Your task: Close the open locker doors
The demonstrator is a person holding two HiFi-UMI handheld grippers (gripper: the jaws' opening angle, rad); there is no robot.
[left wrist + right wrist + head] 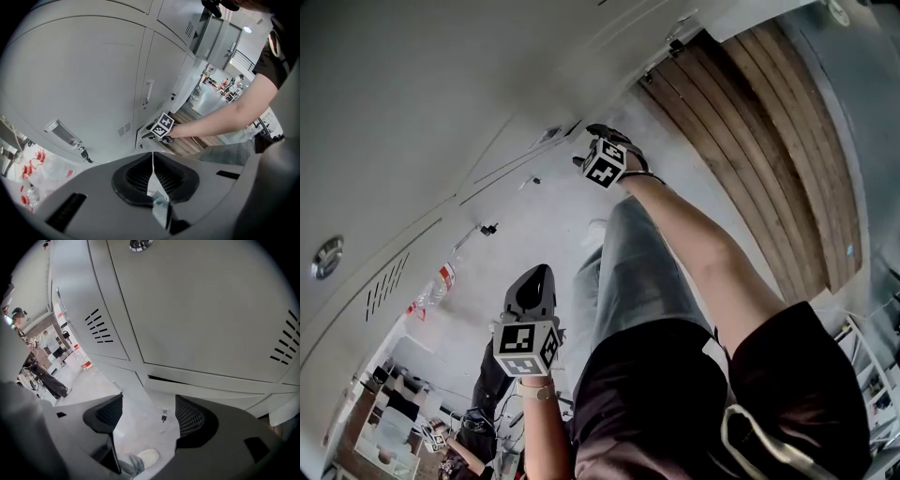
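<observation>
Locker doors of grey sheet metal [201,310] fill the right gripper view from 9 to 3 o'clock, most of them lying flush. The black right gripper [149,412] has its jaws spread wide with nothing between them. It faces a low door at 12 o'clock where a thin dark slit [164,379] shows, so that door seems not quite home. The black left gripper [152,164] is pressed together and empty. Toward 1 o'clock in its view, further grey doors [219,37] apparently stand open, so work remains.

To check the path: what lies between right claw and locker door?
Only a small key, seen in right gripper view between right claw and locker door.
</observation>
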